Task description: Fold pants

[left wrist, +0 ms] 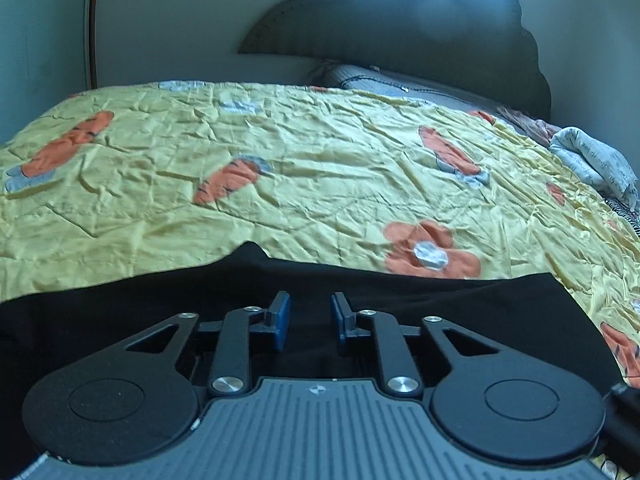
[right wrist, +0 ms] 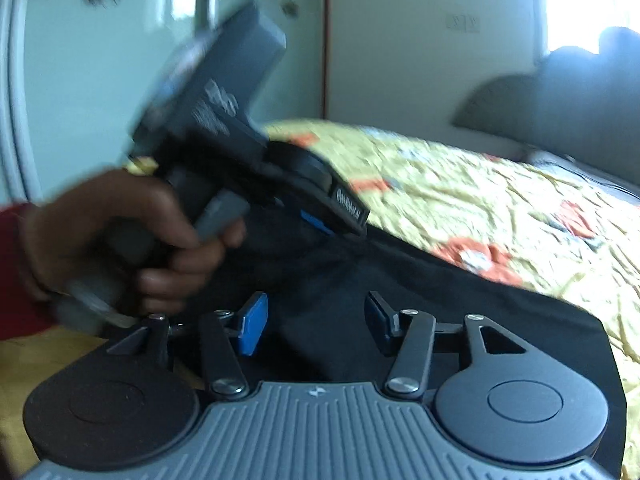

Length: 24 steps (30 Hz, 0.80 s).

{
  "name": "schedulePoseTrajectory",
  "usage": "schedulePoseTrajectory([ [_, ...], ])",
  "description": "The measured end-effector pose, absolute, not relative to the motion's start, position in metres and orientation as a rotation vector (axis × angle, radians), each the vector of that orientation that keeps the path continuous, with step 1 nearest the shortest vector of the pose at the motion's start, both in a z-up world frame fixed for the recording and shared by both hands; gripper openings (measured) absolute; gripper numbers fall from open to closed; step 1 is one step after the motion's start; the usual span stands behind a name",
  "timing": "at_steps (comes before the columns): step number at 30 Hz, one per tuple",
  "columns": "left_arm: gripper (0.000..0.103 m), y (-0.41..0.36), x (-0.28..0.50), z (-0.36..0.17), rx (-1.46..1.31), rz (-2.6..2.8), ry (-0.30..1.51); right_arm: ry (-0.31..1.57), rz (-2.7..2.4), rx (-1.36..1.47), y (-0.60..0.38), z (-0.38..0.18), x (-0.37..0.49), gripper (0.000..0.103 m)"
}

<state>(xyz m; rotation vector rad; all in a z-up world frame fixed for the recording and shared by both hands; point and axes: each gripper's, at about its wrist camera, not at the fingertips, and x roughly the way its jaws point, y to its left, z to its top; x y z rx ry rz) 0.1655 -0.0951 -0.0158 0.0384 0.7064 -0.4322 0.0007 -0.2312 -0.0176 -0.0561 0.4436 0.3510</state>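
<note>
Black pants (left wrist: 360, 292) lie on a yellow bedspread (left wrist: 280, 168) printed with orange carrots and flowers. In the left wrist view my left gripper (left wrist: 310, 320) hovers low over the near part of the pants, its blue pads a narrow gap apart with nothing visibly held. In the right wrist view my right gripper (right wrist: 316, 324) is wide open just above the pants (right wrist: 400, 292). The left gripper (right wrist: 320, 220), held in a hand, shows there too, to the upper left, its tip at the cloth's far edge.
A dark scalloped headboard (left wrist: 420, 28) and a grey pillow (left wrist: 392, 84) stand at the far end of the bed. A crumpled white printed cloth (left wrist: 592, 160) lies at the bed's right edge. Walls and a door frame lie to the left.
</note>
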Motion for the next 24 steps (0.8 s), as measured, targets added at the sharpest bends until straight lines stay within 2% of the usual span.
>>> schedulePoseTrajectory([
  [3, 0.040, -0.101, 0.157, -0.013, 0.085, -0.445, 0.696, 0.455, 0.273, -0.073, -0.237, -0.016, 0.010, 0.053],
  [5, 0.053, -0.108, 0.150, -0.015, 0.114, -0.461, 0.693, 0.502, 0.229, -0.078, -0.239, -0.023, 0.021, 0.053],
  [9, 0.057, -0.120, 0.148, -0.029, 0.179, -0.439, 0.727, 0.591, 0.206, -0.080, -0.242, -0.037, 0.034, 0.053],
  [11, 0.061, -0.119, 0.147, -0.033, 0.171, -0.435, 0.728, 0.587, 0.204, -0.084, -0.246, -0.037, 0.032, 0.053],
  [19, 0.067, -0.117, 0.147, -0.033, 0.160, -0.423, 0.731, 0.547, 0.154, -0.028, -0.249, -0.035, 0.029, 0.053],
  [24, 0.070, -0.118, 0.145, -0.034, 0.170, -0.425, 0.722, 0.596, 0.119, 0.015, -0.255, -0.051, 0.051, 0.053],
])
